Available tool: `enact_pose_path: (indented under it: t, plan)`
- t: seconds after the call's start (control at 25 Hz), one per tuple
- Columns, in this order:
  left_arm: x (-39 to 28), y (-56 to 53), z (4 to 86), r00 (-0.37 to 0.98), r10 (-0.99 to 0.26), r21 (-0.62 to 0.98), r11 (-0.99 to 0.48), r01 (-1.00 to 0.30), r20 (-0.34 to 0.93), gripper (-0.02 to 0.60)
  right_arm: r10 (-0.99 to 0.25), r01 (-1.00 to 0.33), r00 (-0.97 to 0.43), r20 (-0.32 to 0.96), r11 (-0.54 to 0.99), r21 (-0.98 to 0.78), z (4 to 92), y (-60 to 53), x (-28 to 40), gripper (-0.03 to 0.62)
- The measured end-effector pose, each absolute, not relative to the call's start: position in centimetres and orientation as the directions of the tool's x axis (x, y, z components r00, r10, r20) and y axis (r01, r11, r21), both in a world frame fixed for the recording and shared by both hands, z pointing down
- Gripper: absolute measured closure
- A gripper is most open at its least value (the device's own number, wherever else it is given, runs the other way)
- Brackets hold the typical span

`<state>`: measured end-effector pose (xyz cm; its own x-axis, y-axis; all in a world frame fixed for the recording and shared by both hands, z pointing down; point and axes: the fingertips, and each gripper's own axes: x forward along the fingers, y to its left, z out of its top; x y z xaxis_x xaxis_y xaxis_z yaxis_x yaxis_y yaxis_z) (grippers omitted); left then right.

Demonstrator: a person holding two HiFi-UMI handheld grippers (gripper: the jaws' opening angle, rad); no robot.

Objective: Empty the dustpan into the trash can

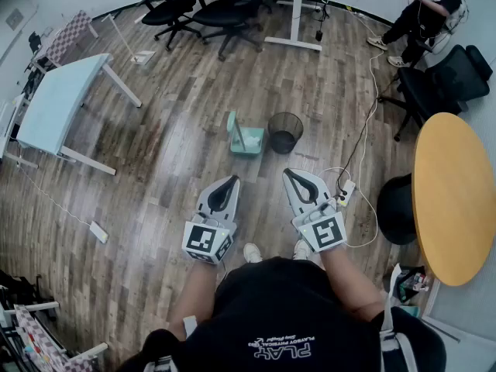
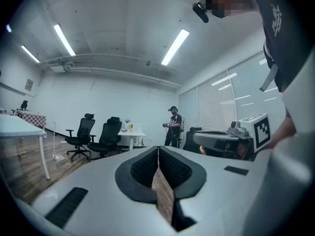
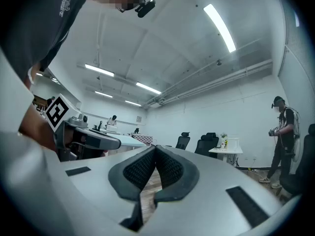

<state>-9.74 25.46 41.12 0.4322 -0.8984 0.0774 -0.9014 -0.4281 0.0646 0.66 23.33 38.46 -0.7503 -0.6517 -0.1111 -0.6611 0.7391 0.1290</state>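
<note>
Approach step, nothing lifted yet.
Pale green plastic dustpan (image 1: 246, 136) sits just left of the black mesh trash can (image 1: 285, 130); left gripper (image 1: 232, 179) and right gripper (image 1: 287, 173), jaws together and empty, must reach it and open.

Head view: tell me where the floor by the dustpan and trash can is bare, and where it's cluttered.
Bare wood lies left of the dustpan, out to the blue table, and on its near side. Right of the trash can is crowded: a cabled power strip, then the round table.
</note>
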Motion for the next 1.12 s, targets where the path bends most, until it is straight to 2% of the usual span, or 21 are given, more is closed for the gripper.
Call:
enact_pose_path:
  t: [0.32,0.56,0.84,1.12]
  plan:
    - [-6.7,25.8,41.3,0.414,-0.906,0.074,-0.408,-0.91,0.087,0.557,-0.635,-0.649,-0.761,-0.135,0.751,0.124,37.7,23.8,3.4,0.57]
    - [-8.0,26.4,41.9,0.401,-0.911,0.086,-0.394,-0.915,0.096,0.557,-0.623,-0.642,-0.762,-0.175,0.762,0.082,37.3,24.6,2.5,0.569]
    - [-11.0,26.3,43.5,0.449,-0.883,0.079,-0.442,-0.893,0.132,0.557,-0.681,-0.689,-0.725,-0.102,0.718,0.102,40.1,24.7,0.3,0.569]
    - [-11.3,23.8,44.9,0.461,-0.872,0.087,-0.453,-0.887,0.166,0.557,-0.726,-0.728,-0.685,-0.062,0.678,0.097,41.5,23.0,1.8,0.569]
